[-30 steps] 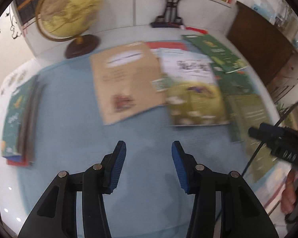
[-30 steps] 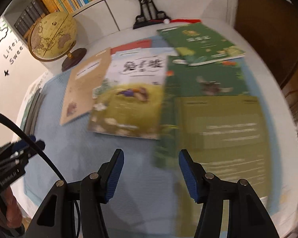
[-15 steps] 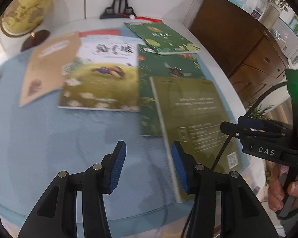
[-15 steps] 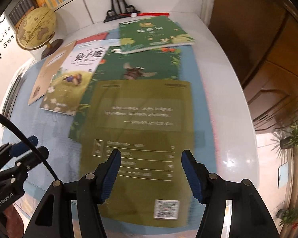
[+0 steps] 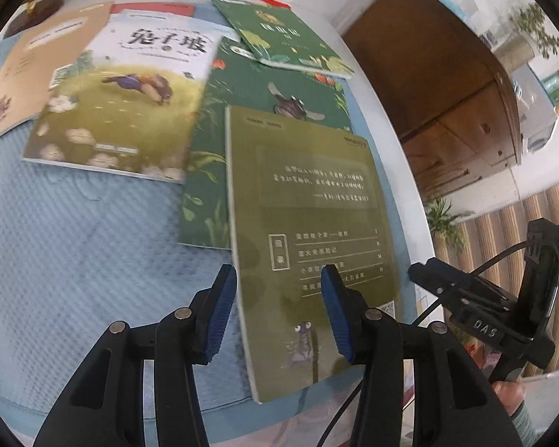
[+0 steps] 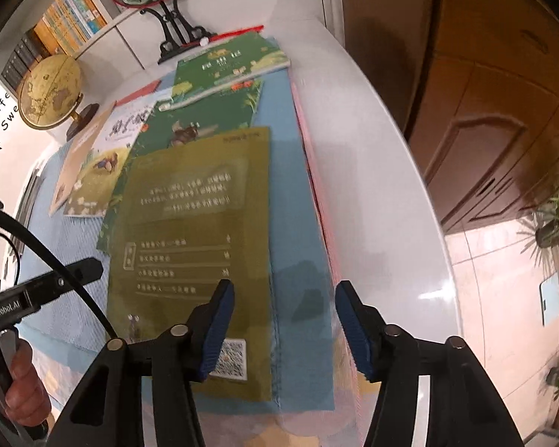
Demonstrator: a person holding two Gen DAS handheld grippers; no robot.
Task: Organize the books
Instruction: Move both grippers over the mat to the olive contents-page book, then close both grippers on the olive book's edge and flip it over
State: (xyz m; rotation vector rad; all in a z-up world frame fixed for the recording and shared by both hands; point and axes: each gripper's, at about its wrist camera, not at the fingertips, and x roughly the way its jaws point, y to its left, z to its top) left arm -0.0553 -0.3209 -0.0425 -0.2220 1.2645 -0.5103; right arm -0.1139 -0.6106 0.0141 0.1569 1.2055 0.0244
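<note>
An olive-green book lies lower centre in the left wrist view, its near corner reaching the front edge of the blue mat. The left gripper hangs above it with tongs spread, empty. In the right wrist view the right gripper, also spread and empty, straddles the book's right edge; bare mat and white table lie to the frame's right. More overlapping books fill the upper left.

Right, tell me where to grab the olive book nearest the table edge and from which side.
Take the olive book by its near short edge, coming in low from the table's front. It lies flat on the blue mat, topmost, its far end overlapping the dark green book; the near corner looks closest to the mat's edge, probably easiest to lift.
</note>
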